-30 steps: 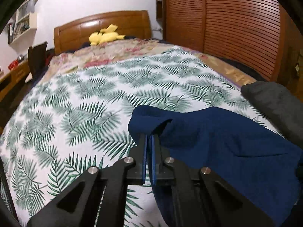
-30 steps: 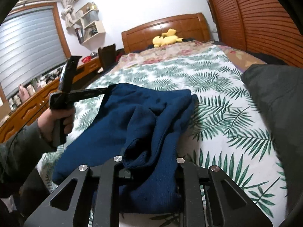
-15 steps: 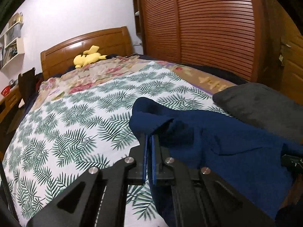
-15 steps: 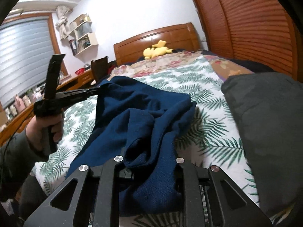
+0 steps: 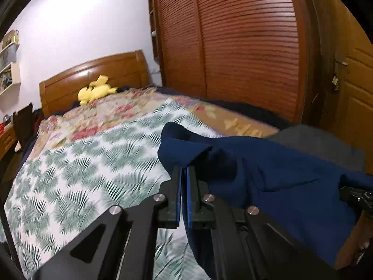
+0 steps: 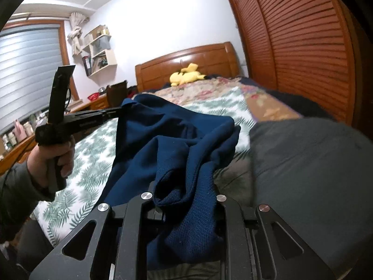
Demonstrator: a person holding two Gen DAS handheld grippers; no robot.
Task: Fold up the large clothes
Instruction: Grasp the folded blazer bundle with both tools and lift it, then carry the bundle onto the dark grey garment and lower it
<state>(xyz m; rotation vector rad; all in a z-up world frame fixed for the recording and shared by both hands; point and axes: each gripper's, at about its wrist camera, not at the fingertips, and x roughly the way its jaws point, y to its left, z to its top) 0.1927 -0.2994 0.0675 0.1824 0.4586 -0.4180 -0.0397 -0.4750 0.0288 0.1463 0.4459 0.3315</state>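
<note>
1. Fingers of the left gripper [image 5: 184,170] are squeezed tight on one edge of the blue sweater [image 5: 279,175].
2. Fingers of the right gripper [image 6: 184,200] pinch a thick bunch of the same sweater.
3. Both lift the sweater above the bed [image 5: 81,175], which has a leaf-print cover.
4. At 3 o'clock lies a grey cloth [image 6: 314,163].
5. At 12 o'clock, far away, sits a yellow plush toy [image 6: 185,75].

No readable text in either view; faint lettering on left gripper [image 6: 98,119] body too blurred.
</note>
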